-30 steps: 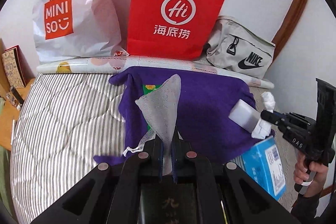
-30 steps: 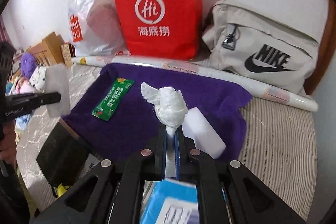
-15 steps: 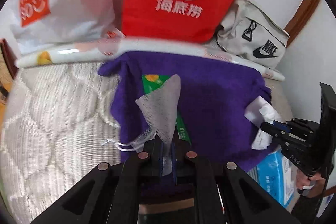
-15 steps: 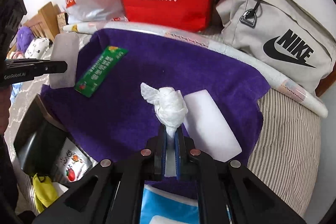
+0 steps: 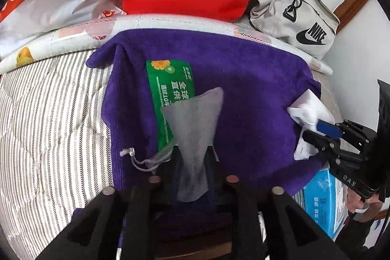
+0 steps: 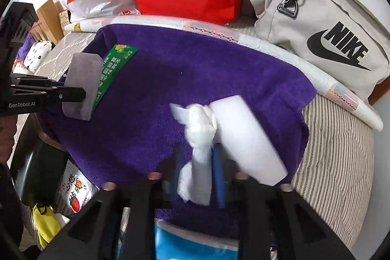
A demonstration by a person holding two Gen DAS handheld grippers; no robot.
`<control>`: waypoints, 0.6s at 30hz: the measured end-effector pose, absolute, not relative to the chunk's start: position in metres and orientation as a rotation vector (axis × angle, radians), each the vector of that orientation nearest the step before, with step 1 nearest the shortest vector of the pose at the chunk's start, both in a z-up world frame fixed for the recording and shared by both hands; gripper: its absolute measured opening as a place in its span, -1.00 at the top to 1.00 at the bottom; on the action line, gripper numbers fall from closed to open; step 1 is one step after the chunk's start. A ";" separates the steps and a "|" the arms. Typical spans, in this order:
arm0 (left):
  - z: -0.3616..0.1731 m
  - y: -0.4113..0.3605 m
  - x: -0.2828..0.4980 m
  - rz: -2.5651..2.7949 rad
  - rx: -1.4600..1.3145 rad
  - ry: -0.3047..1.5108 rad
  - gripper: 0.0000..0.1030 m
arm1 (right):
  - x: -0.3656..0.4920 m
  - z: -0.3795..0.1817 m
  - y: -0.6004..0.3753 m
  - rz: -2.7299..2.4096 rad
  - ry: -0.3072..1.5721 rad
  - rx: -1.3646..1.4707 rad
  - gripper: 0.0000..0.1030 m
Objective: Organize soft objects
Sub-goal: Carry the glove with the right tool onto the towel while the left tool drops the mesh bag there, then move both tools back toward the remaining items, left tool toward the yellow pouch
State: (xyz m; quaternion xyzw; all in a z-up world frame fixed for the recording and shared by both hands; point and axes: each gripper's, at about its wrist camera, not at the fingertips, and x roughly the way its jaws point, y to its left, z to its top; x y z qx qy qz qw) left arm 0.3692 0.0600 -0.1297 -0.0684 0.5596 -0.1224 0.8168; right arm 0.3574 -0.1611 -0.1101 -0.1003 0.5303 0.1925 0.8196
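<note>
The left gripper [image 5: 192, 162] hangs over the purple towel [image 5: 243, 89] with its jaws opening, the grey mesh pouch [image 5: 195, 128] loose between them and lying across the green packet [image 5: 170, 89]. To the right, the right gripper [image 6: 197, 174] points down at the same towel, jaws likewise opening, with the knotted white plastic bag [image 6: 199, 128] standing in the gap, just beside the white foam block [image 6: 246, 138].
</note>
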 end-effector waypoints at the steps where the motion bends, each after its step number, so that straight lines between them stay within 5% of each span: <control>1: -0.129 0.060 0.370 -0.255 -0.140 1.193 0.35 | 0.356 -0.108 -0.162 0.410 1.115 -0.213 0.15; 4: -0.125 0.064 0.370 -0.233 -0.131 1.175 -0.02 | 0.352 -0.100 -0.165 0.415 1.080 -0.211 -0.06; 7: -0.119 0.064 0.366 -0.205 -0.112 1.166 -0.02 | 0.347 -0.092 -0.168 0.412 1.054 -0.193 -0.19; 18: -0.091 0.065 0.324 -0.162 -0.091 1.076 -0.02 | 0.316 -0.068 -0.187 0.369 0.992 -0.107 -0.20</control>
